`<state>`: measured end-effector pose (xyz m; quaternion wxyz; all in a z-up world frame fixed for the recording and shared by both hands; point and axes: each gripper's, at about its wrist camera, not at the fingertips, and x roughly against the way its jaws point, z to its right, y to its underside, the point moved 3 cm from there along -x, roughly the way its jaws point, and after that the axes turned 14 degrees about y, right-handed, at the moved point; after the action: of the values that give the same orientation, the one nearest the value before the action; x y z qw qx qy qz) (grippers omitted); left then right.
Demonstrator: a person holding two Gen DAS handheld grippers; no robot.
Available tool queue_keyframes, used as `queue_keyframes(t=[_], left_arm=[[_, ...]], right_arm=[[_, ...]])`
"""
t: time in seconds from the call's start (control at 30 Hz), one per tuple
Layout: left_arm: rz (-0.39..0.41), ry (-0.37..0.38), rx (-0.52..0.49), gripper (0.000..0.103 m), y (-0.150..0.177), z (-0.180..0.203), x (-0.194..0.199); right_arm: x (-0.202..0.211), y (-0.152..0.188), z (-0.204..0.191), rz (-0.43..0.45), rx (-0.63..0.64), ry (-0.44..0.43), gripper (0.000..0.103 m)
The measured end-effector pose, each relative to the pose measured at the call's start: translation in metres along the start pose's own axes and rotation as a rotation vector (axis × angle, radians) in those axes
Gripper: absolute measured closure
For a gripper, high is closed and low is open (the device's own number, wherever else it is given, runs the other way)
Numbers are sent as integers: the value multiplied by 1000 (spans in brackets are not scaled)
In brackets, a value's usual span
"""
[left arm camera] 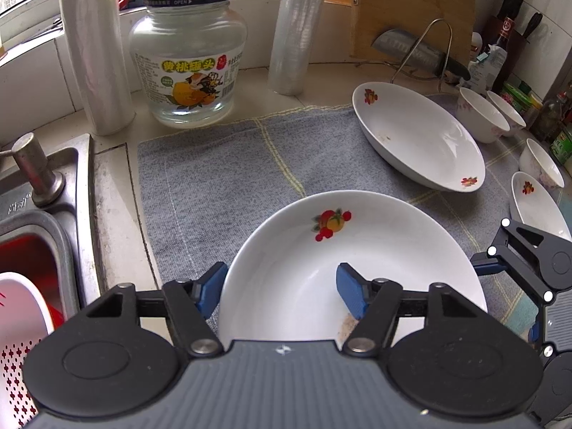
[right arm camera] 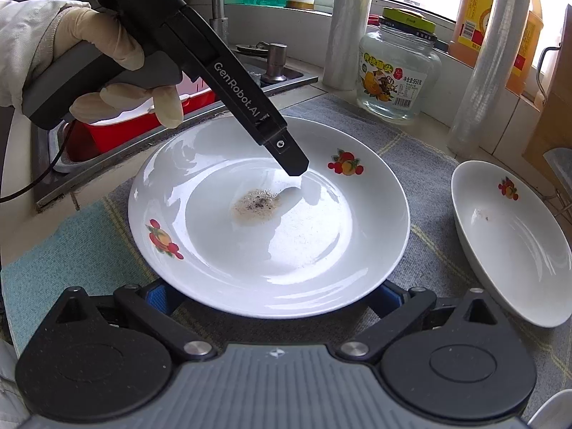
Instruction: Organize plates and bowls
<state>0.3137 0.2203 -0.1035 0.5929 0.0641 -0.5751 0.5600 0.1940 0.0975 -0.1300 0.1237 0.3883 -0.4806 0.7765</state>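
Gray cloth (left arm camera: 221,164) covers the counter beside the sink (left arm camera: 71,178), prob. so wet dishes drain and don't slide. On it, right under me, sits the big plate (right arm camera: 271,221), flat, w/ a brown residue patch mid-well. A second plate (left arm camera: 418,132) lies tilted further back, small bowls (left arm camera: 482,114) behind it, all waiting to be stacked, I'd guess. My left gripper (left arm camera: 282,289) straddles the plate's rim, jaws spread, pads not pressing. My right gripper (right arm camera: 271,296) sits at the near rim, jaws apart w/ the edge between; contact I can't tell.
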Motion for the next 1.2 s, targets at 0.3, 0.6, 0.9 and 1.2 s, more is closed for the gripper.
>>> queue_keyframes(t=[0.3, 0.6, 0.9, 1.2], left_arm=[[110, -126, -74, 13, 6, 25, 36], [235, -188, -158, 5, 38, 85, 67], [273, -151, -193, 3, 69, 150, 68], [260, -100, -163, 3, 75, 205, 42]], right_arm=[[24, 6, 6, -15, -9, 47, 0], [68, 13, 15, 2, -74, 221, 0], [109, 42, 35, -20, -240, 363, 0], [147, 96, 81, -33, -390, 435, 0]])
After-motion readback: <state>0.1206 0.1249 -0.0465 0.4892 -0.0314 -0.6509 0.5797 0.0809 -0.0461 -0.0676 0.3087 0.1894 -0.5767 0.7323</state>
